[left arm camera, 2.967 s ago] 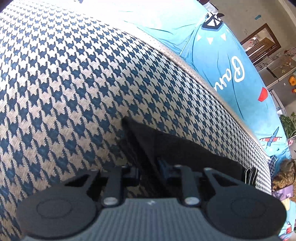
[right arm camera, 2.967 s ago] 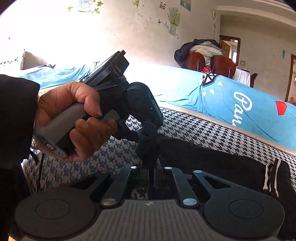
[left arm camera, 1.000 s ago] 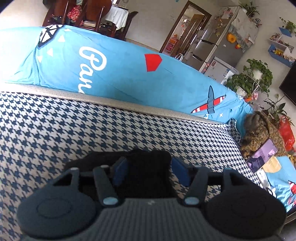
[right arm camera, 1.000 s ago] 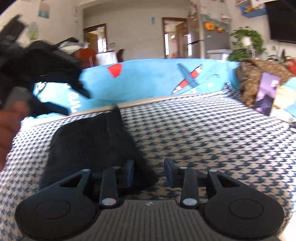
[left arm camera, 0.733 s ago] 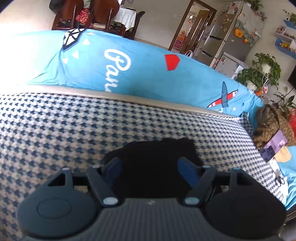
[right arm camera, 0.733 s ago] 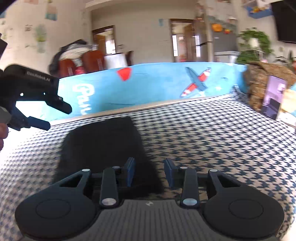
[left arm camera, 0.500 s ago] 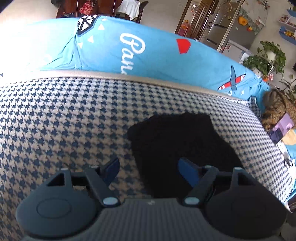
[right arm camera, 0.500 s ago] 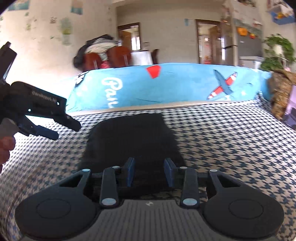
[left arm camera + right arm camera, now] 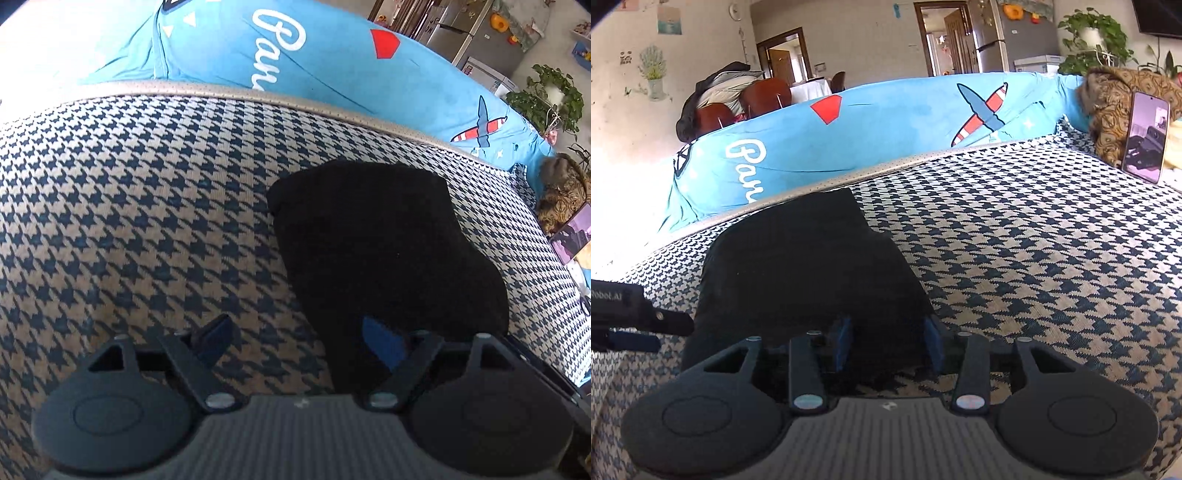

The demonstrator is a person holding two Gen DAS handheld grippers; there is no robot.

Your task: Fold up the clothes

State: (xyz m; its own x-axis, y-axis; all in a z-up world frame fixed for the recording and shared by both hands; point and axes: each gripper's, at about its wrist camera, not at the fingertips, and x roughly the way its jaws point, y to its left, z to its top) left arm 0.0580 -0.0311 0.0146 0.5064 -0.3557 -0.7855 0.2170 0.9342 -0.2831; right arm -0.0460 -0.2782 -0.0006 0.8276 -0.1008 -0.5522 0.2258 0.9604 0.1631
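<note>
Nearest in the left wrist view, the left hand-held gripper (image 9: 301, 334) hangs over the sofa seat (image 9: 129, 206) with its jaws spread wide and opening further. One blue pad is above bare houndstooth fabric, the other above the near left edge of the black garment (image 9: 384, 251); neither presses on cloth. In the right wrist view, the right hand-held gripper (image 9: 888, 345) also has its jaws apart and opening, straddling the garment's near right corner with the pads clear of it, so the cloth is let go on both sides.

The garment lies as a compact, roughly rectangular dark stack on the seat, its far end close to the pale piping in front of the blue cover (image 9: 871, 136). It looks already folded, though the black fabric hides its layers, so I cannot tell how many folds it has.

The step in hand seems to be the release and tidy. To do it well, let both pads clear the cloth fully before lifting, and draw each gripper straight back and up rather than sideways, so no edge drags open. If another fold is wanted, grip the two near corners evenly and carry them toward the far edge together.
</note>
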